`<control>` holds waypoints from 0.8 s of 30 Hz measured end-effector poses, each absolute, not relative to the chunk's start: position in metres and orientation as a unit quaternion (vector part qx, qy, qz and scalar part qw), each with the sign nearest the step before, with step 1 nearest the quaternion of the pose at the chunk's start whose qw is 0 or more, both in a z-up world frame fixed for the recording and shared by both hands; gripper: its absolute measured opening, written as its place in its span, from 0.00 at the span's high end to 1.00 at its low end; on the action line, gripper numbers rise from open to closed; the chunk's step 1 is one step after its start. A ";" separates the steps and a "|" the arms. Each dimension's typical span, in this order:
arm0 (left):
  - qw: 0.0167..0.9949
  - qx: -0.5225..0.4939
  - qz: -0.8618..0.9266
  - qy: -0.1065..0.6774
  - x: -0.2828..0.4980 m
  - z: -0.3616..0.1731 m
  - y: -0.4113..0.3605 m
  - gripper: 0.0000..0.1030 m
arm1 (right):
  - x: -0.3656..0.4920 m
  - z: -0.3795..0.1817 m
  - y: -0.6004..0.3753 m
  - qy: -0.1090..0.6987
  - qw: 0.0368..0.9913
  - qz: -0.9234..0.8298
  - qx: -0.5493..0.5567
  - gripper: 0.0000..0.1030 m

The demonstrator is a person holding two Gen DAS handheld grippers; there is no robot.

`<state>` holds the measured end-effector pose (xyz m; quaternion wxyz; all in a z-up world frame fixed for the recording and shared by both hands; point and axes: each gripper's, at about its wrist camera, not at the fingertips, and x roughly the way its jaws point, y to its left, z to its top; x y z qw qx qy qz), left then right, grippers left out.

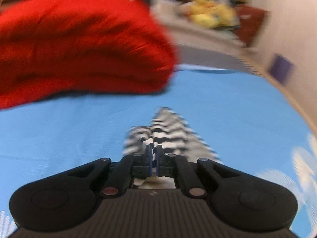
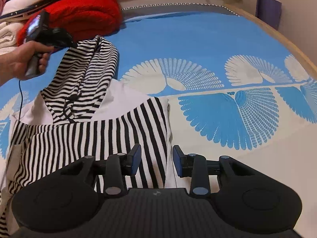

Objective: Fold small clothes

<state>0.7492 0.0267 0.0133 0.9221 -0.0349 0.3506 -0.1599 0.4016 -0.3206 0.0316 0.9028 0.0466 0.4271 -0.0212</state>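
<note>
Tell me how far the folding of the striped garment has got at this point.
Early stage. Done: the black-and-white striped garment lies on the blue bedcover, but rumpled, with no neat fold visible. In hand: the left gripper is shut on a raised end of it; the right gripper hovers open over its lower edge. Left: flattening and all the folds. The red blanket lies behind.

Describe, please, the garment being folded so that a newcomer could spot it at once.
Start at the blue bedspread with white fan motifs, then look to its near left side, below the red blanket. There lies the striped garment. It is the only piece with black and white stripes; the clothes heaped beside the blanket are plain.
</note>
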 end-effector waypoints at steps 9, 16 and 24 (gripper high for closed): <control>0.852 0.053 -0.412 0.319 0.444 0.060 0.027 0.97 | 0.386 0.055 -0.347 0.399 0.909 -0.050 0.107 0.65; 0.843 0.002 -0.273 0.463 0.314 0.042 0.085 0.74 | 0.375 0.068 -0.361 0.376 0.906 -0.026 0.194 0.64; 0.803 -0.293 -0.079 0.513 0.352 -0.020 0.115 0.55 | 0.393 0.024 -0.328 0.464 0.845 0.034 0.263 0.62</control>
